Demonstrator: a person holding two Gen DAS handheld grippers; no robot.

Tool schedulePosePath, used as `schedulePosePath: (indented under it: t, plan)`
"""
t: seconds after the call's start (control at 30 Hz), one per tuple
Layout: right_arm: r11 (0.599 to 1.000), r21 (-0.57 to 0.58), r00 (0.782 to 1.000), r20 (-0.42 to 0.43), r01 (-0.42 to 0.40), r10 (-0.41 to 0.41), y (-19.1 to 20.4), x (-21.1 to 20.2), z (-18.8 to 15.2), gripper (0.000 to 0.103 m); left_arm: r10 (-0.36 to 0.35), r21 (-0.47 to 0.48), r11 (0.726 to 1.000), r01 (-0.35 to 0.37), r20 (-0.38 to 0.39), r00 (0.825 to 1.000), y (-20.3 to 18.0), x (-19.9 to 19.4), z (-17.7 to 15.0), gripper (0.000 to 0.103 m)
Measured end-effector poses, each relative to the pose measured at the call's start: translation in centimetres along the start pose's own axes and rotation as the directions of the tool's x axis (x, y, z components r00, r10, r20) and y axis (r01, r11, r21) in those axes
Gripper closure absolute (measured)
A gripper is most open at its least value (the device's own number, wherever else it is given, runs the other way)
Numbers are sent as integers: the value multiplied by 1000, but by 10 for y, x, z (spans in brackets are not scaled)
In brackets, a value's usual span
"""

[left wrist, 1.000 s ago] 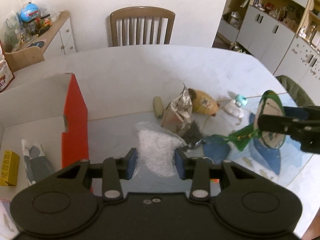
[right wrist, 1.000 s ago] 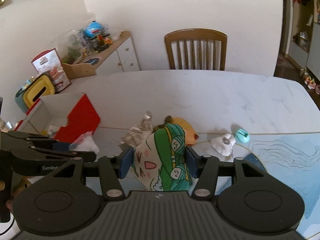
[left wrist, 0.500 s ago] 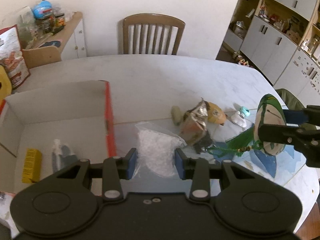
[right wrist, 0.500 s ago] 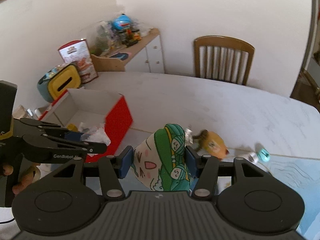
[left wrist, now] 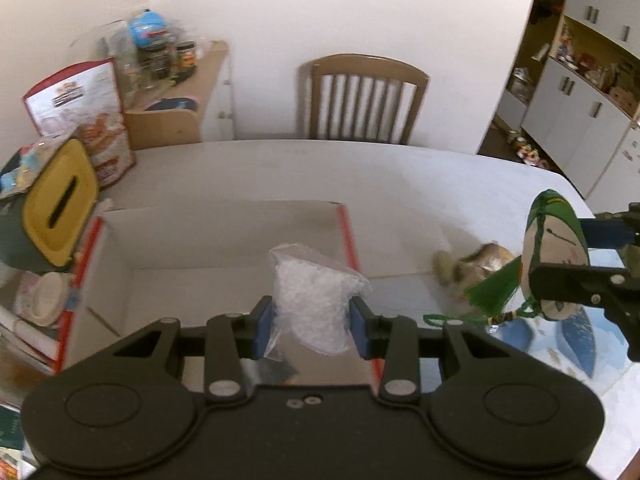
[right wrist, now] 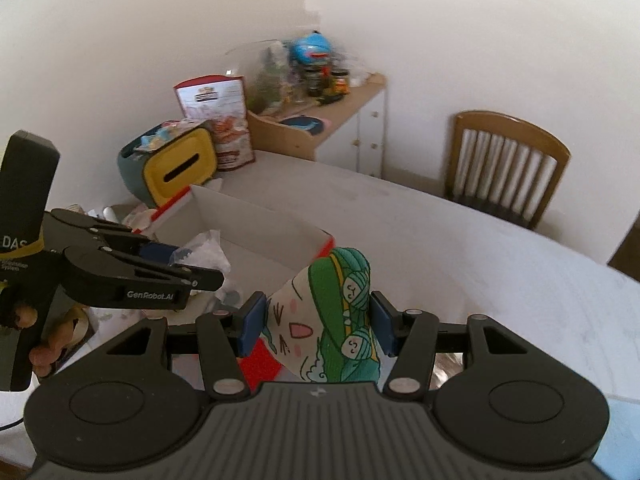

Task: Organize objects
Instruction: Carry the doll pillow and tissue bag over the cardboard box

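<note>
In the left wrist view, at the far left, a yellow bin (left wrist: 60, 204) with a dark slot stands on the table (left wrist: 280, 168), and a red-edged bag (left wrist: 86, 112) stands behind it. A sideboard (left wrist: 180, 120) with jars is at the upper left. The open box (left wrist: 224, 228), white inside with red outer walls, fills the middle left of the frame. The left gripper (left wrist: 311, 320) is at the lower centre and is clamped on a clear bag (left wrist: 316, 296) of white grains; the bag hangs over the right part of the box, near its red right wall. A chair (left wrist: 362, 100) stands at the upper centre, behind the table. To the right of the box some small things lie on the table, but they are blurred. At the right edge the right gripper (left wrist: 560, 256) grips the pouch (left wrist: 554, 240), which is green and cream, with a green tassel (left wrist: 490, 294) that hangs down to the left. White cabinets (left wrist: 580, 120) are at the upper right.

In the right wrist view, a hand (right wrist: 44, 344) at the lower left holds the left gripper (right wrist: 192, 268), and the clear bag (right wrist: 204, 252) is between its fingers, above the box (right wrist: 248, 232). The bin (right wrist: 178, 166) is behind the box, at the middle left. At the lower centre the right gripper (right wrist: 316, 326) is closed on the pouch (right wrist: 328, 320), which shows a cartoon face and yarn balls. The pouch is held in the air, in front of the box's near right corner. The chair (right wrist: 506, 164) is at the right.
</note>
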State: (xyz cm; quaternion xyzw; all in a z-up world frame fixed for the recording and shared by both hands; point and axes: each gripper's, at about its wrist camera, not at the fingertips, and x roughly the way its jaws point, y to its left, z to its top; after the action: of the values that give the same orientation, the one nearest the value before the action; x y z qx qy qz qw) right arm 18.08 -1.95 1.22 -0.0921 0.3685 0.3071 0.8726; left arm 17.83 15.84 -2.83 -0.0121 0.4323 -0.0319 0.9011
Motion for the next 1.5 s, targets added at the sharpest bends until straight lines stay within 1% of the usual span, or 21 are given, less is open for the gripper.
schedulePosePath:
  t: [0.33,0.5,0.6,0.73,0.9,1.03,1.3,1.5]
  plan:
    - [996,-69,998,8,-57,58,55,44,44,48,92,-34,995,-93,-31,995,62,14,1,65]
    - [993,-96,997,15,-74,76,74,66,57,48,124,-31,992,-126,-52,991,84,27,-2,65]
    - [991,-112,997,7,-70,72,81,84,60,48,138,-35,989,-141,-66,988,94,35,-4,65]
    - [989,-134,998,-27,-57,53,84,117,55,48,152,-35,987,-156,-83,985,103,49,-6,65]
    - [989,-147,997,-77,-34,22,81,154,41,48,157,-30,987,-161,-96,983,107,64,-7,65]
    - [986,-163,993,-113,-45,27,81,176,30,48,161,-14,986,-164,-116,980,107,78,-9,65]
    - [974,-210,982,-184,-90,51,93,196,7,47,161,8,987,-162,-185,970,111,104,-15,65]
    - [970,-217,976,-209,-112,66,100,203,-3,47,163,17,987,-163,-216,963,112,112,-16,64]
